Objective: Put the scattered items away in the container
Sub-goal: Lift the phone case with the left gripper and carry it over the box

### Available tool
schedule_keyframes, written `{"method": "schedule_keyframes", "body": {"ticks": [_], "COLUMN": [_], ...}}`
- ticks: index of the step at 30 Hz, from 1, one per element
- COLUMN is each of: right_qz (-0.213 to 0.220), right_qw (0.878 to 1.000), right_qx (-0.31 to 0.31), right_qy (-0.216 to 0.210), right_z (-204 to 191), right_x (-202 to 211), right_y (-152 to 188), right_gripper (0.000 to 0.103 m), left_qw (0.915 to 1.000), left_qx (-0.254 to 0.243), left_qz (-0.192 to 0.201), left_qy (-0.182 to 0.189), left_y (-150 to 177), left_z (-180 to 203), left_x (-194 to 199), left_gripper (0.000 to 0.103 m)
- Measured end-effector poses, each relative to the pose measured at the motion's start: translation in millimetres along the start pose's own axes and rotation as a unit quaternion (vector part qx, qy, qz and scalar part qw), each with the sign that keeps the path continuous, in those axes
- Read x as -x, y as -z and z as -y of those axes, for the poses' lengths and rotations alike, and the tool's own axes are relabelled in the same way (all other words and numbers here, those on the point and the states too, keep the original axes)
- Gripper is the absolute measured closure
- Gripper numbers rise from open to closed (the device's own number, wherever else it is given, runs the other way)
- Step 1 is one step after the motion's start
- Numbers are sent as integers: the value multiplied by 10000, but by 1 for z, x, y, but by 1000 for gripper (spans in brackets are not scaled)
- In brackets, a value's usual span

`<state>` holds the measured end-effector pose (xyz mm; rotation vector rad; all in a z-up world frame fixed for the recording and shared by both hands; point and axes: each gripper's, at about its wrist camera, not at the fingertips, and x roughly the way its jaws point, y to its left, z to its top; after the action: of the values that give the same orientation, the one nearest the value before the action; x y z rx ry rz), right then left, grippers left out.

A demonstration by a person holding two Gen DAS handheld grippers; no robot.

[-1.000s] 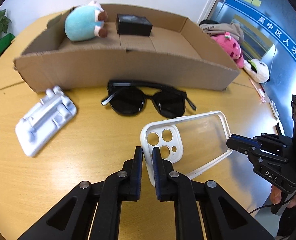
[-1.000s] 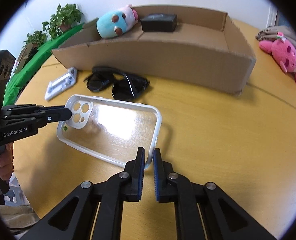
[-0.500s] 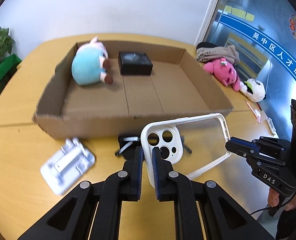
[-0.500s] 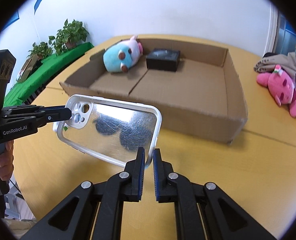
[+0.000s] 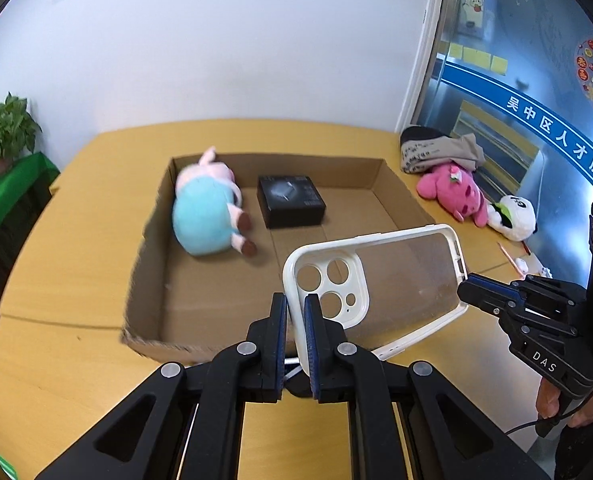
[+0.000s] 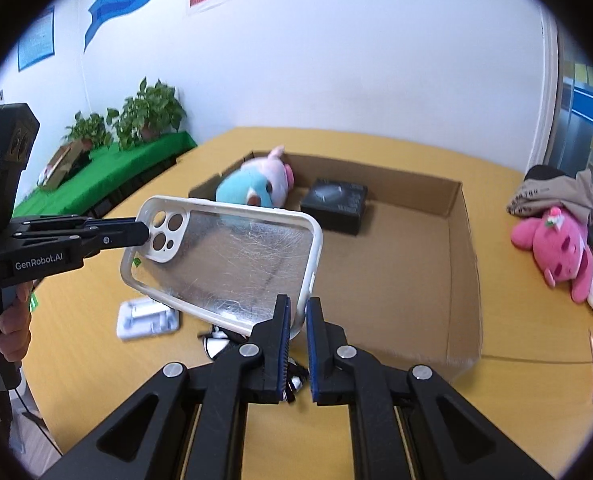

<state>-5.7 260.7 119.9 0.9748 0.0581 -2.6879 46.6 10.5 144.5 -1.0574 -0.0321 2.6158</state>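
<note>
"GenRobot.AI" stands on the left tool — "DAS" on the right tool. The blue wall band reads 吴中区人才服务 — cut off at the edge.

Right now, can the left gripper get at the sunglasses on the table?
Probably not. The left gripper is shut on the phone case, which the right gripper also holds, and the case hangs above the sunglasses.
</note>
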Motion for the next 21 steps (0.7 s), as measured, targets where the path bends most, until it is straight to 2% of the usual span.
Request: {"method": "schedule_keyframes", "body": {"ticks": [7,12,21], "right_qz": [84,126,-156], "right_qw": [9999,9998,9996], "right_qx": [-51,-22,-45], "right_qy": [-138,-118,-228], "right_z": [-7,-13,-20], "right_x": [-18,-34,-76], "right_y": [-20,-31,-43], "right_gripper": [96,96,96], "left_qw": [9999,9996,9993], "left_qx": [-66,-108,0], "left_qz": [114,60,-202], "left_qy": [-84,-235,-318], "left_y": [-22,-32,-38], "left_z": [-21,-35,-66], "left_x": [1,-11,-47], "left_gripper": [94,95,95]}}
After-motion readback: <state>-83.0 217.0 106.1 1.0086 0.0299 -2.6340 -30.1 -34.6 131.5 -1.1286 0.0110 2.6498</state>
